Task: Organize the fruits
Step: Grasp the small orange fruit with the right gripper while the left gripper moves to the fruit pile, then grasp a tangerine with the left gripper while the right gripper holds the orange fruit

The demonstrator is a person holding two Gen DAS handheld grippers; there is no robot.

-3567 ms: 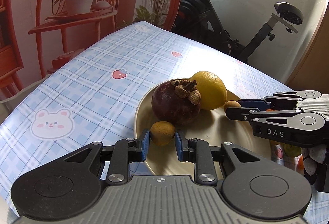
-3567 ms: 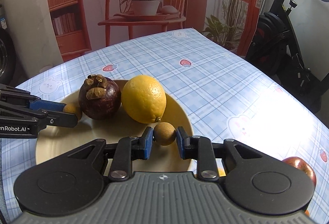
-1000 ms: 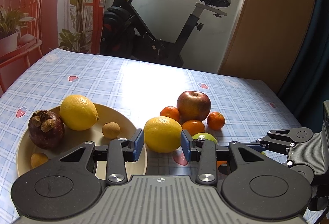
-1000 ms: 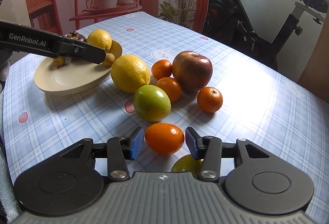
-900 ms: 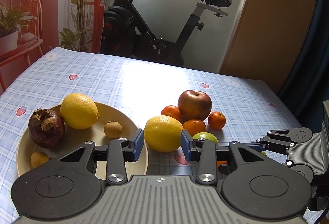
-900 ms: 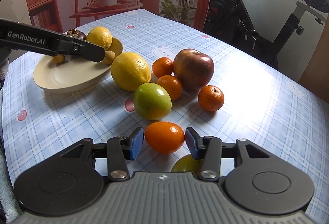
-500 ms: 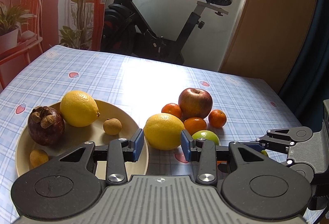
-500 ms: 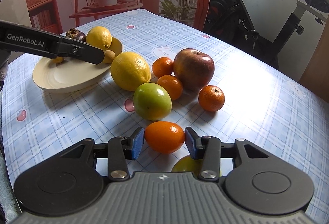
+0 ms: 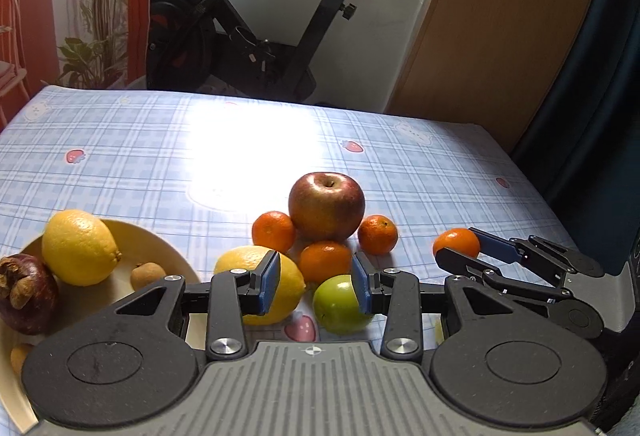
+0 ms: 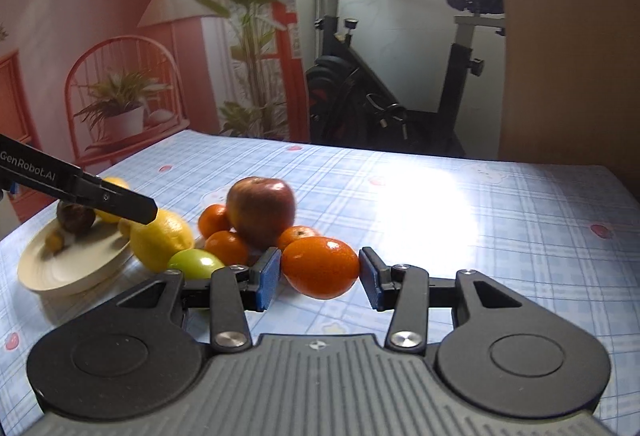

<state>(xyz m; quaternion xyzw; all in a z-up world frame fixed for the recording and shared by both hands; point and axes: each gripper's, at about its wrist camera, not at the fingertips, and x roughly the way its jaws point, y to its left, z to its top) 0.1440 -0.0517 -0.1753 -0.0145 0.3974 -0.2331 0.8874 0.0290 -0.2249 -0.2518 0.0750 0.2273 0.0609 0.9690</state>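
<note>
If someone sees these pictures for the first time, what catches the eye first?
The orange between the right gripper pads, raised off the table. Next, the red apple atop the loose fruit pile, and the plate on the left with a lemon and mangosteen.

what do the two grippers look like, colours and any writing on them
Both are matte black handheld tools. The left gripper and the right gripper each have a ribbed grey body, two round black discs, silver screws and linked black fingers tipped with blue pads. White lettering "GenRobot.AI" runs along the left one's finger. No cables or sleeves show.
</note>
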